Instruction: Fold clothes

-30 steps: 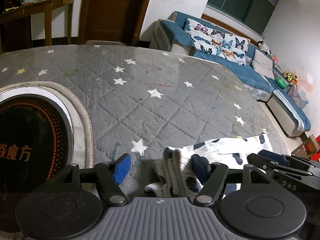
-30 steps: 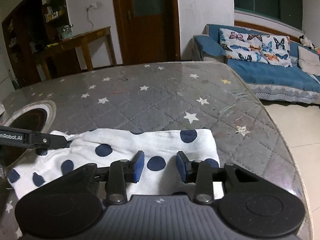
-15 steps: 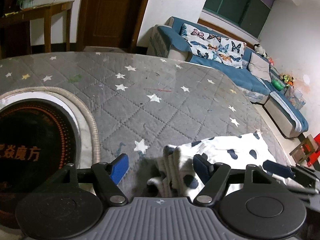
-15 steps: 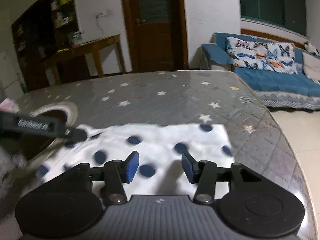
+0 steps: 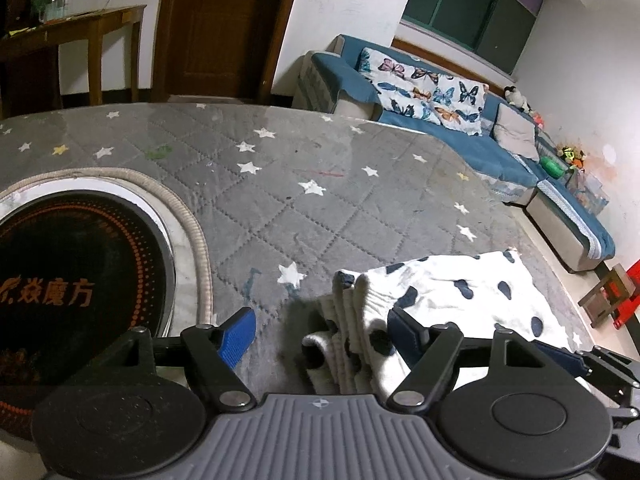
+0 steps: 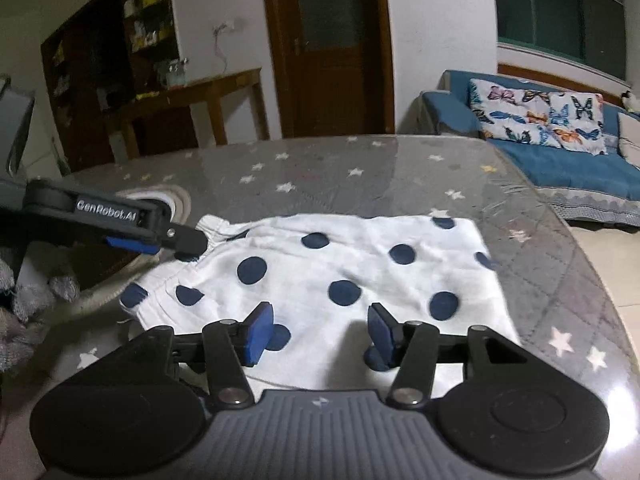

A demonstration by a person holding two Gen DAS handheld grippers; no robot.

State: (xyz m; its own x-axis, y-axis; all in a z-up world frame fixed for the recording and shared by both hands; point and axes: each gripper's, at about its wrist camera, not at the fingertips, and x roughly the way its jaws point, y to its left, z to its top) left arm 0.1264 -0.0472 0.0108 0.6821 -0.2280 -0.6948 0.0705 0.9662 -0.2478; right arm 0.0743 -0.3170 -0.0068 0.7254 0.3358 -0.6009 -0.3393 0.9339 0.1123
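A: Grey quilted bench with white stars, blue sofa beyond. Anything different from a second ago?

B: Yes. Right gripper spread wider than a second back, when nearly pinched together. Now parted about halfway, holding nothing. Also drawn back and lifted a little, with more of the spotted garment showing ahead of it.

A: And the left gripper?

B: Wide apart, same as a second ago, gripping nothing. Lifted slightly, no more than that. Gathered waistband lying loose between the fingers, close against the right-hand one.

A: So where is the garment, exactly?

B: Flat on the bench, right under and just ahead of the right gripper. Stretching off to the right of the left gripper, bunched end nearest it. Round dark hob off to the left, well clear of the cloth.

A: Meaning for the folding?

B: Let go at both ends, going by the open fingers. Lying as a fairly tidy rectangle, edges roughly square, waistband end still rumpled. Could be a fold just laid down and finished, or a pause ahead of one more fold. Cannot tell which from this.
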